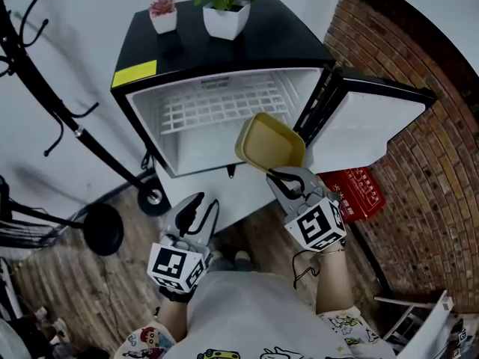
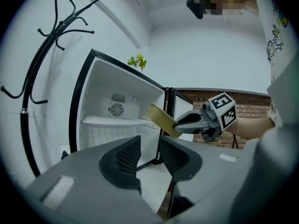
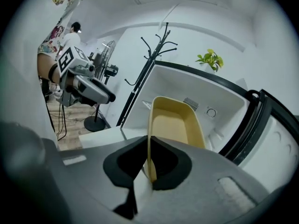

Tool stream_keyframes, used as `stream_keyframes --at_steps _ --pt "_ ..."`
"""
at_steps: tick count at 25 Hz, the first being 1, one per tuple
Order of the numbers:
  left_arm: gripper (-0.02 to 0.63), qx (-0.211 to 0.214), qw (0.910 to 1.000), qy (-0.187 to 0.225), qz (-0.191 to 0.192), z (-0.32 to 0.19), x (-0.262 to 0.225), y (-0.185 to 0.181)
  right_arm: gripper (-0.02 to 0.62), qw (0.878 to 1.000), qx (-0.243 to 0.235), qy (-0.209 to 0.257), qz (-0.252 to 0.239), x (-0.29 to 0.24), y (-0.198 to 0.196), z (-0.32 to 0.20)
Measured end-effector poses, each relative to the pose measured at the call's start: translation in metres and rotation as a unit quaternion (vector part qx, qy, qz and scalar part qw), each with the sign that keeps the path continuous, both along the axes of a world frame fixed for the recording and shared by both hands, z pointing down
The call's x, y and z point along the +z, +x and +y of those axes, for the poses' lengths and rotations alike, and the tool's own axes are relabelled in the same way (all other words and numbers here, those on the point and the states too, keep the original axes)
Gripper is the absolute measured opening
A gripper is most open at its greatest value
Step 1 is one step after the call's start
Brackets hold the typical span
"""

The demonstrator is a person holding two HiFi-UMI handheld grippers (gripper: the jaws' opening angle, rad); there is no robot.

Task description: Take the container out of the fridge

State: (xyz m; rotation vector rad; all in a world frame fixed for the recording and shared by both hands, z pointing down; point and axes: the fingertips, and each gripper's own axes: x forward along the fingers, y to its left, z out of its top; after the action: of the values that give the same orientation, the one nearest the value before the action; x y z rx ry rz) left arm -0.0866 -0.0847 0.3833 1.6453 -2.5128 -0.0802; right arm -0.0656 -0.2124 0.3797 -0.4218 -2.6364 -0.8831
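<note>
A shallow yellow container hangs tilted on edge in front of the open fridge, outside its cavity. My right gripper is shut on the container's near rim; in the right gripper view the rim sits pinched between the black pads. The left gripper view shows the same container held out from the fridge. My left gripper is lower left of it, apart from the container, with its jaws open and nothing between them. The fridge's white wire shelf is bare.
The fridge door stands swung open to the right. Two potted plants stand on the black fridge top. A black coat rack with a round base is at the left. A red box and a brick wall are at the right.
</note>
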Motion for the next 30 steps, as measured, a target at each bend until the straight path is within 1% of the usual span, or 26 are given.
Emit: stream_keyframes --at_steps 3,6,11,15,19,27,30 --pt "0.114 0.013 0.9999 -0.001 0.007 -0.008 0.005 0.002 0.02 0.999 0.02 -0.04 0.0 0.009 0.008 -0.003" --pt "0.105 0.023 0.9996 -0.004 0.014 -0.014 0.006 0.002 0.02 0.996 0.026 -0.081 0.0 0.018 0.013 -0.001" --pt "0.073 0.041 0.9989 0.0 0.021 -0.025 0.014 0.0 0.02 0.991 0.052 -0.127 -0.008 0.027 0.024 -0.006" --pt "0.054 0.047 0.9986 -0.003 0.026 -0.032 0.013 -0.004 0.02 0.984 0.072 -0.162 -0.018 0.03 0.032 -0.012" --pt "0.04 0.054 0.9981 -0.003 0.031 -0.039 0.019 -0.007 0.02 0.975 0.096 -0.201 -0.009 0.038 0.038 -0.015" --pt "0.014 0.063 0.9974 0.0 0.036 -0.045 0.022 -0.015 0.02 0.963 0.125 -0.237 -0.007 0.047 0.037 -0.016" --pt "0.012 0.057 0.9977 -0.002 0.037 -0.044 0.021 -0.018 0.02 0.961 0.13 -0.243 -0.004 0.051 0.038 -0.016"
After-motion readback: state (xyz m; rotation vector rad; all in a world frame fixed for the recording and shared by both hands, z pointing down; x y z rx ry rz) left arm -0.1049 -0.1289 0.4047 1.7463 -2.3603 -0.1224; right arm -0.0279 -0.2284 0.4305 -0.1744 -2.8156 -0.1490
